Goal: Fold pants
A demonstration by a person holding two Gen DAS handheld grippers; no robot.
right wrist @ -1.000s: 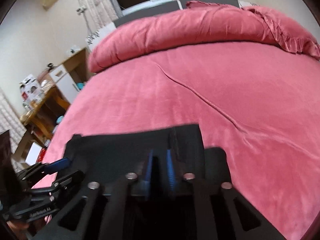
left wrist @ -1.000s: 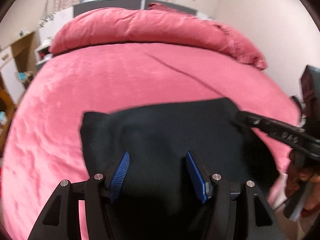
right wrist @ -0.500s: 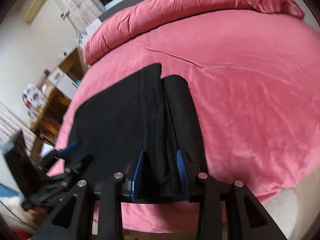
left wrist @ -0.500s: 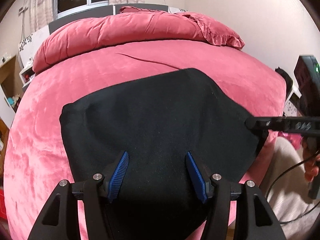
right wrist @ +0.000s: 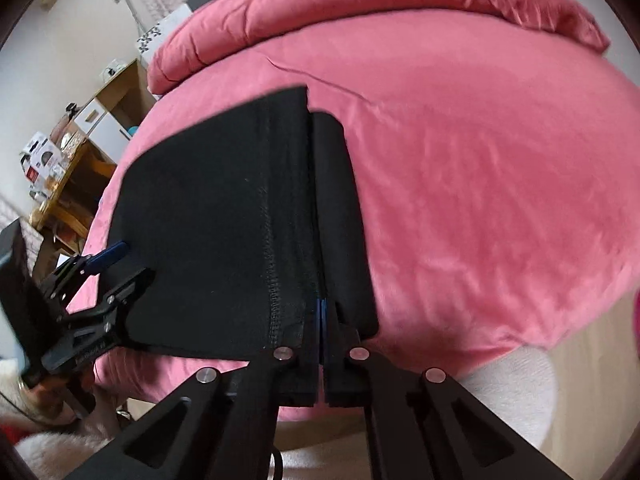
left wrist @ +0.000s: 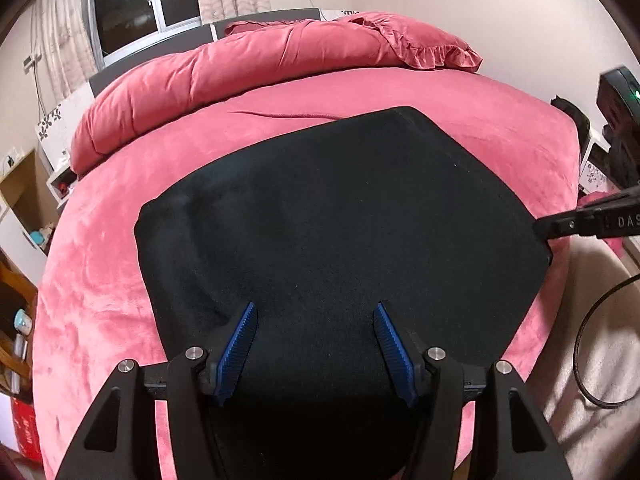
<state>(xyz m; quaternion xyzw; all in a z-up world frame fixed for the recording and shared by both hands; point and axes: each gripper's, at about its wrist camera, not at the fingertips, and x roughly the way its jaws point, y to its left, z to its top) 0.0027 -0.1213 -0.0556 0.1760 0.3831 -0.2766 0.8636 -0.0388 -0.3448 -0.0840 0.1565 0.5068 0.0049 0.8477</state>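
Black pants [left wrist: 340, 220] lie folded flat on the pink bed [left wrist: 480, 104], reaching its near edge. My left gripper [left wrist: 316, 340] has its blue pads apart, with the cloth's near edge between and under them. In the right wrist view the pants [right wrist: 208, 220] show a stitched seam and a folded strip on the right. My right gripper [right wrist: 322, 316] is shut on the pants' near hem beside that seam. The left gripper [right wrist: 116, 264] shows at the cloth's left edge there, and the right gripper's arm [left wrist: 580, 224] shows at the cloth's right corner in the left wrist view.
A rolled pink duvet [left wrist: 240, 64] and a frilled pillow [left wrist: 420, 44] lie at the head of the bed. Wooden shelves and a cluttered desk [right wrist: 60, 168] stand left of the bed. A black cable [left wrist: 592, 344] lies on the floor at the right.
Both grippers have drawn back toward the bed's near edge, and the pants now lie spread wider and flatter. The right gripper opened half a second ago and has shut again on the hem.
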